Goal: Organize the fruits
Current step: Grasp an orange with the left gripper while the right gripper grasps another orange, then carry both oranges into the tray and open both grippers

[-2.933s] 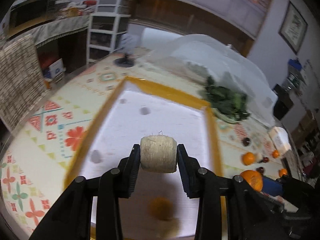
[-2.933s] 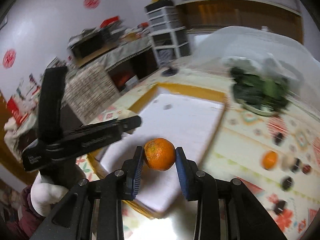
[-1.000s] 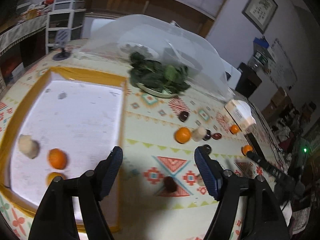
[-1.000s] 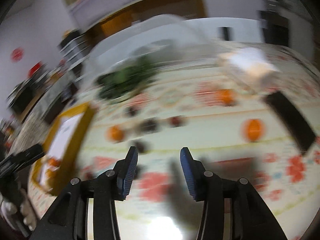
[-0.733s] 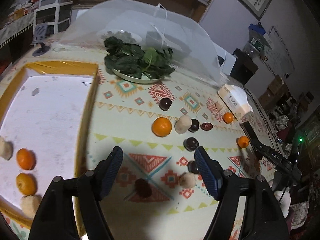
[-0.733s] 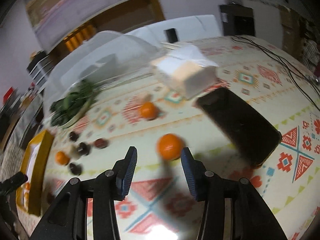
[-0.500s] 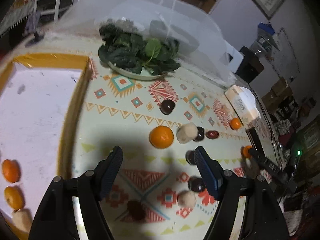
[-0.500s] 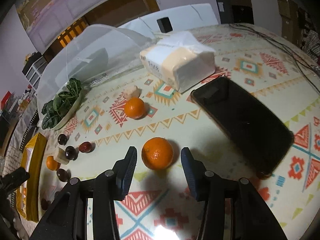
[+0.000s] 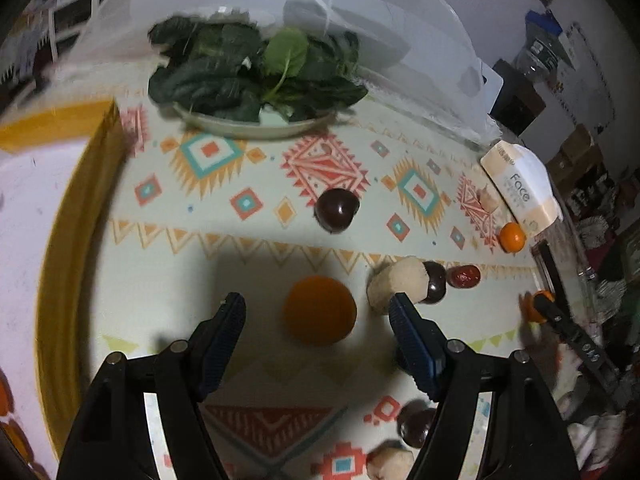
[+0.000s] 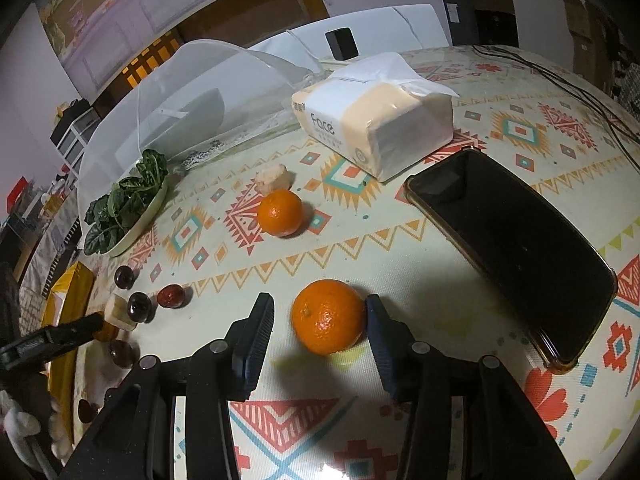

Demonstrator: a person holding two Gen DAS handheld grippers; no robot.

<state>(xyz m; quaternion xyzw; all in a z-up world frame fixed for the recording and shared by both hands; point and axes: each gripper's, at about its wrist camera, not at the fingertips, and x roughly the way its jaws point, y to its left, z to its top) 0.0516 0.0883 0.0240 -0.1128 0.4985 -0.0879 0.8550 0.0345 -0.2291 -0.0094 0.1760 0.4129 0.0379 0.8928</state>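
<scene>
The left gripper fills the lower part of its view: two black angular arms, each tipped with a ribbed blue pad and fastened with round silver screws. The right gripper at the bottom of its frame is built the same way, black with blue ridged pads and silver screw heads.

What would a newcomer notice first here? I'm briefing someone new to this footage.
Two oranges, each sitting between open gripper fingers: one before the left gripper, one before the right gripper. Beyond lie a plate of dark greens and a black phone.
</scene>
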